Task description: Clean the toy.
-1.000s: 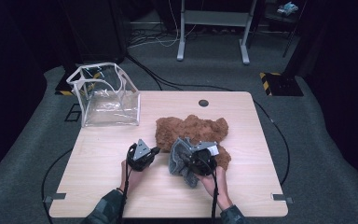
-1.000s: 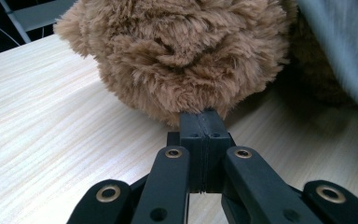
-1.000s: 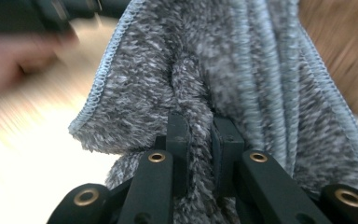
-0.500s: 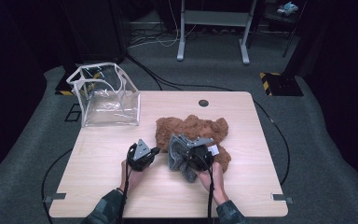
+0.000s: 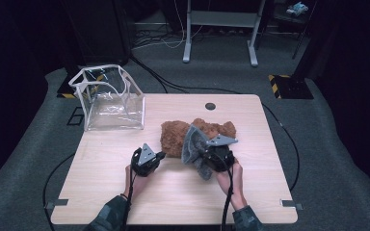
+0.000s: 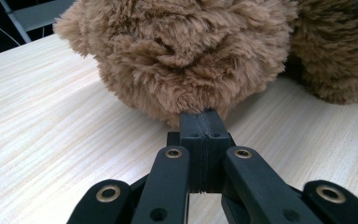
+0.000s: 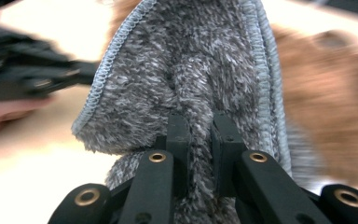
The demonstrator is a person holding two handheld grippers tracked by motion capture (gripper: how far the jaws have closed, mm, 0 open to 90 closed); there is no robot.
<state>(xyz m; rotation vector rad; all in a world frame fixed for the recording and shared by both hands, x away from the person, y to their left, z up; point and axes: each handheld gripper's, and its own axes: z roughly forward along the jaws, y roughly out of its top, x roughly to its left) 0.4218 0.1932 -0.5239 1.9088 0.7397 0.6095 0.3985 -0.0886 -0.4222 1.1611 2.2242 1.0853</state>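
Observation:
A brown furry cloth (image 5: 173, 132) lies bunched at the middle of the wooden table (image 5: 120, 197). My left gripper (image 5: 162, 155) rests on the table at its left edge, shut, with its tips (image 6: 204, 116) against the brown fur (image 6: 191, 51); I cannot tell whether a tuft is pinched. My right gripper (image 5: 203, 154) is shut on a grey fleecy cloth (image 5: 192, 144) with a stitched hem. The grey cloth (image 7: 191, 70) is held up off the table, a fold of it between the jaws (image 7: 200, 123), in front of the blurred brown cloth (image 7: 326, 93).
A clear plastic bag (image 5: 108, 98) with white edging stands open at the table's back left corner. A round cable hole (image 5: 210, 106) sits near the back edge. Cables trail from both grippers over the front edge. Metal frame legs stand on the floor beyond.
My right gripper has risen with the grey cloth, whose corner now stands up over the brown cloth. The left gripper has stayed where it was.

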